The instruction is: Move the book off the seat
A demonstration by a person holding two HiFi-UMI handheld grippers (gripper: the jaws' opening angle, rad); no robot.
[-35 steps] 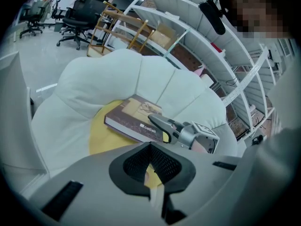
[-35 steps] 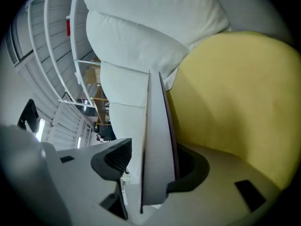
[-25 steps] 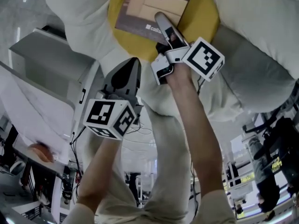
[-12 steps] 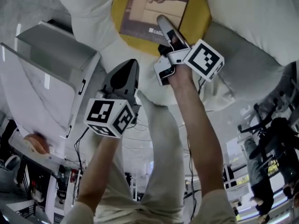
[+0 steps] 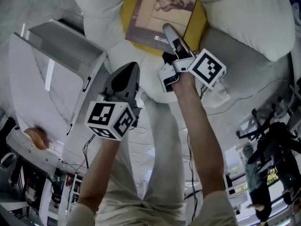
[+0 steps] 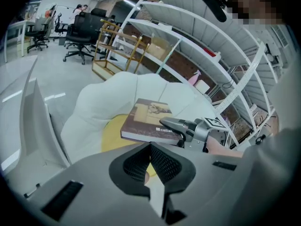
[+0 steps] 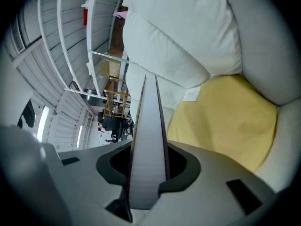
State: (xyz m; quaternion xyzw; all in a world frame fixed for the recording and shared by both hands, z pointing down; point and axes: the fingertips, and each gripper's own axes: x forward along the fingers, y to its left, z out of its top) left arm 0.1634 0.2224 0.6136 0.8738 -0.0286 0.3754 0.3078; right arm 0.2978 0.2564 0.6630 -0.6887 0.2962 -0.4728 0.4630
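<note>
Book up close first: in the right gripper view we're staring straight down the pale page edge of the thick grey-brown hardback book [image 7: 146, 164]. It runs right between the jaws of the right gripper [image 5: 168, 32], which are clamped on it from both sides. That view gives us no cover at all, only the edge and, beside it, the bare round yellow seat cushion [image 7: 225, 121].

Over to the left gripper view, and we get what the other one misses. We see the left gripper [image 6: 151, 150] with its ribbed black pads pressed together and nothing between them, on our side of the seat. Past it we catch the book side-on: it sits level, gripped at its near edge, and looks to hang just clear of the cushion.

From the head view we have both arms reaching forward, the left gripper short of the seat and the right one over it. Now the cover: a tan panel with a picture of a dog lying down. A darker band runs along the near side, its white lettering partly hidden by the upper finger.

Around the cushion swells the white puffy armchair [image 5: 244, 18]. Further off, only the left gripper view gives us white metal shelving [image 6: 202, 41] and, far back, black office chairs [image 6: 82, 29].
</note>
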